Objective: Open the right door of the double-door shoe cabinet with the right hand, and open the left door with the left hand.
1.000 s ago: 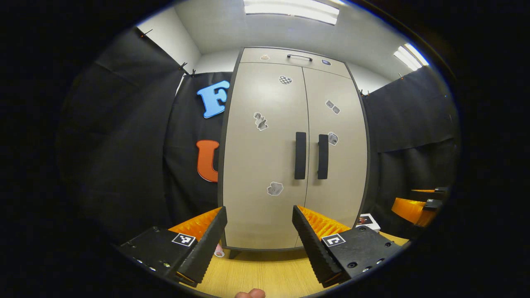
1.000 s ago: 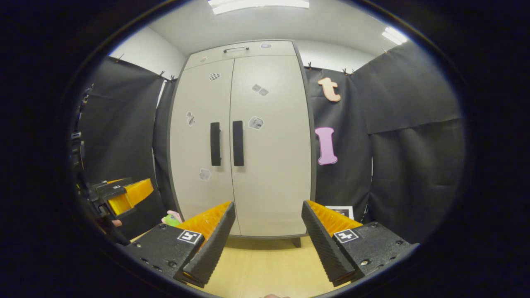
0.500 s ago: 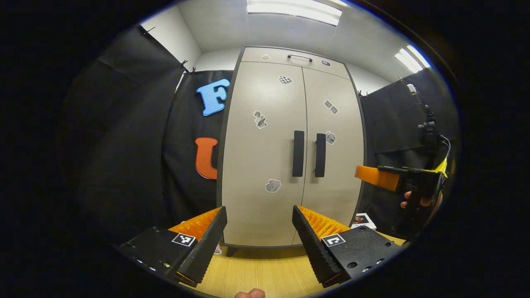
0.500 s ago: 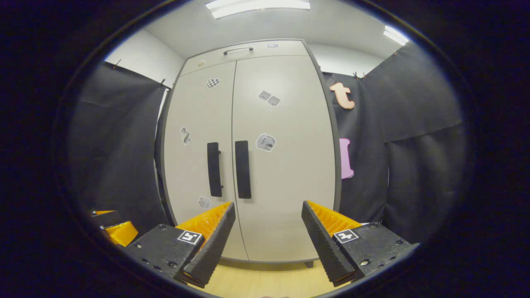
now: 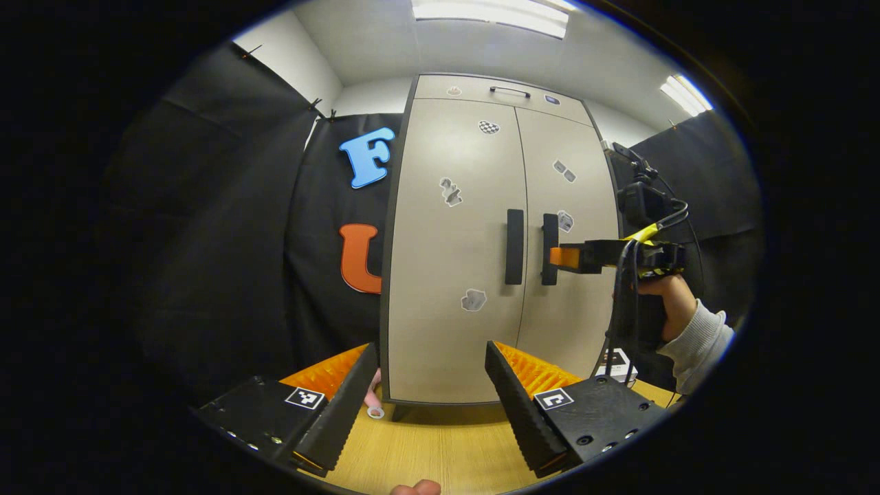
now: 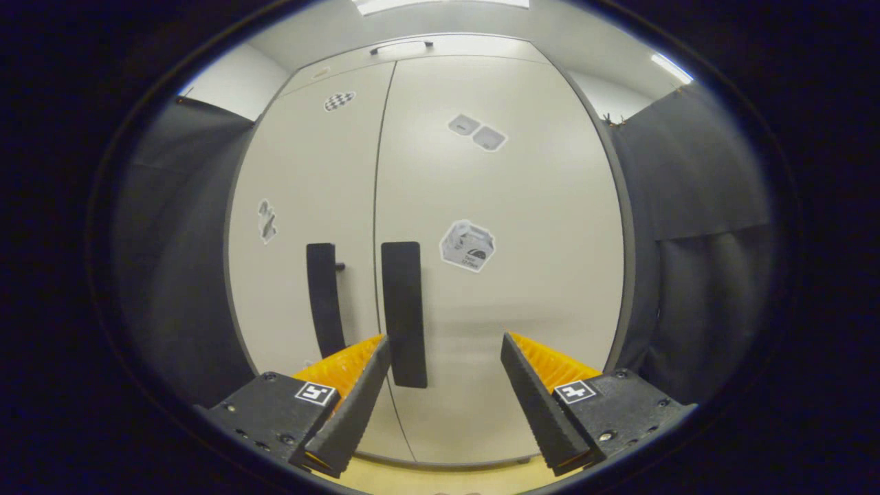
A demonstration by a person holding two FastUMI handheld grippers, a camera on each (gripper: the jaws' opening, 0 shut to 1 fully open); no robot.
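Observation:
A tall beige double-door shoe cabinet (image 5: 454, 275) stands on a wooden floor, both doors closed. Each door has a dark vertical handle at the centre seam: the left handle (image 5: 514, 246) and the right handle (image 5: 549, 249). In the left gripper view my left gripper (image 5: 431, 385) is open and held back from the cabinet's lower left door. The right gripper (image 5: 565, 257), held by a hand, reaches close to the right handle. In the right gripper view my right gripper (image 6: 445, 375) is open, close to the right door (image 6: 495, 275), with the right handle (image 6: 403, 313) just above its left finger.
Black cloth walls flank the cabinet on both sides. A small white box (image 5: 617, 362) lies on the wooden floor (image 5: 433, 447) at the cabinet's right foot, and a small pink item (image 5: 374, 405) at its left foot. A narrow top drawer with a handle (image 5: 509, 91) caps the cabinet.
The right gripper has moved forward and up towards the right door's handle, so the cabinet looms much larger in its view. The left gripper has shifted slightly and stays back.

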